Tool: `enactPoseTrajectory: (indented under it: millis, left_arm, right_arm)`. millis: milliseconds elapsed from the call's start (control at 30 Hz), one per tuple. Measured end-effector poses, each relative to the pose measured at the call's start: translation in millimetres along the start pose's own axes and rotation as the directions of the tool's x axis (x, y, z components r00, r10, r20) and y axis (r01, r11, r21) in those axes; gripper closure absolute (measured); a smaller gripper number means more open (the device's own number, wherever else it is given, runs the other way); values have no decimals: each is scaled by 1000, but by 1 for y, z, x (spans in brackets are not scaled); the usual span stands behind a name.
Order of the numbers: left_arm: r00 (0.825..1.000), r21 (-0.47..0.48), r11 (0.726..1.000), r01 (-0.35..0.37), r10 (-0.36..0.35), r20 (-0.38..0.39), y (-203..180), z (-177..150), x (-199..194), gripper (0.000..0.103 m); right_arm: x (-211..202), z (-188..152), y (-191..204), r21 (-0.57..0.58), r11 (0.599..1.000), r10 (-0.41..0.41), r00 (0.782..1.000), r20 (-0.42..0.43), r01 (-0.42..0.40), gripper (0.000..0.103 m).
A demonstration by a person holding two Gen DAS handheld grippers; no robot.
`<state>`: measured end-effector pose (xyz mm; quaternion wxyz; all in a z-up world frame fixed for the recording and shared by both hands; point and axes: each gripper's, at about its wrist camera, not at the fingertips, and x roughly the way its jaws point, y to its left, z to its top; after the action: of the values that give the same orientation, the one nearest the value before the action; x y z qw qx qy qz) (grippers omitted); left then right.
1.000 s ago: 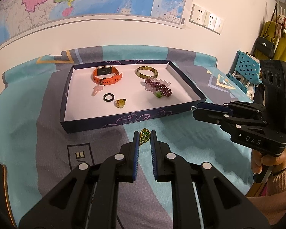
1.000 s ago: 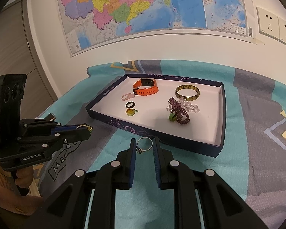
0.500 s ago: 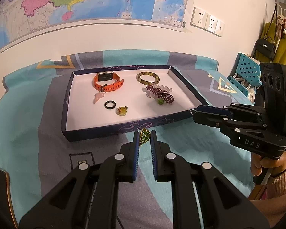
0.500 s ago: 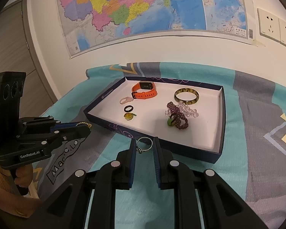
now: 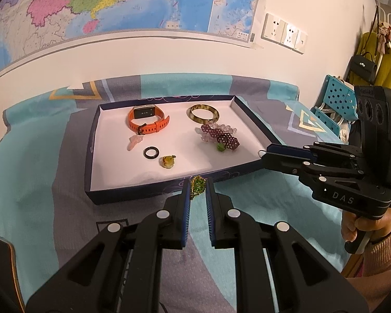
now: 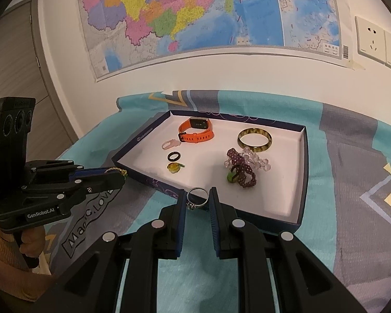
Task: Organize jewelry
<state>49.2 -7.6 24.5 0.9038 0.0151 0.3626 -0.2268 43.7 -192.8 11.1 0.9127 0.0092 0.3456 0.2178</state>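
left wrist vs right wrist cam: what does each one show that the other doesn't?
Only left wrist: the green beaded piece seen face-on in the left gripper, plus a blue chair and hanging coat.
Only right wrist: the silver ring seen clearly in the right gripper, plus a door.
Both: the tray, orange watch, bangle and wall map.

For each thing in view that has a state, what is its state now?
left gripper: shut on green pendant
right gripper: shut on silver ring
tray: open, no lid
orange watch: strap buckled, lying in tray
black ring: flat in tray
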Motion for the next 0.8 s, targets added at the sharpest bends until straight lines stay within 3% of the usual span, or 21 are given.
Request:
enactPoseTrajectory:
  millis: [800]
  left_arm:
    - [1000,1,1000,-3,3,12,1,11,5,91]
  right_arm:
    - [7,15,-6,-13,1000,-8,1000,14,9,87]
